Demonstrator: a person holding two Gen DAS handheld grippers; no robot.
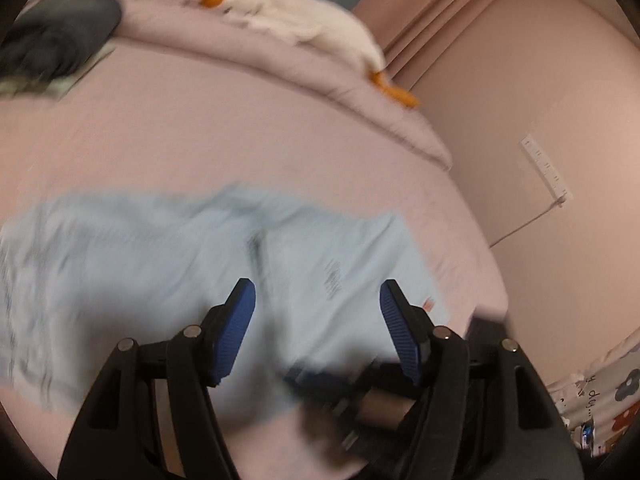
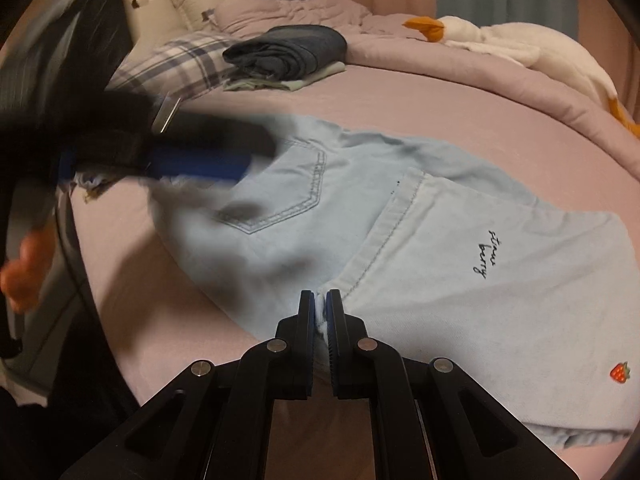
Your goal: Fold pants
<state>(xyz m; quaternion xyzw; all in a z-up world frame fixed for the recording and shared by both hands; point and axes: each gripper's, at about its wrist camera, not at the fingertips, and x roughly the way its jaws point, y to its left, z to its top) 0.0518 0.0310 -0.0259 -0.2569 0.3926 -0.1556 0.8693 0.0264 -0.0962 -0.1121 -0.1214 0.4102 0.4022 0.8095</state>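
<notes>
The pants (image 2: 460,264), pale blue, lie spread on the pink bed (image 2: 460,104), filling the middle and the 3 to 5 o'clock part of the right wrist view. A back pocket shows toward 10 o'clock of centre, dark script toward 3 o'clock, and a small strawberry (image 2: 620,372) at 4 o'clock.

The right gripper (image 2: 319,312) points forward and low over the bed, its jaws pressed together on a thin fold of the pants at their near edge, at 6 o'clock.

The left gripper (image 1: 318,292) hangs above the pants (image 1: 160,248), tilted down at them, its blue pads (image 1: 238,320) spread wide with nothing between them. Its view is blurred. In the right wrist view it shows as a dark and blue smear (image 2: 172,156) at 9 o'clock, over the far end of the pants.

A stack of folded clothes (image 2: 288,56) sits at 11 o'clock, and a plush goose (image 2: 520,48) lies at 1 o'clock on the rumpled quilt (image 2: 360,24).
</notes>
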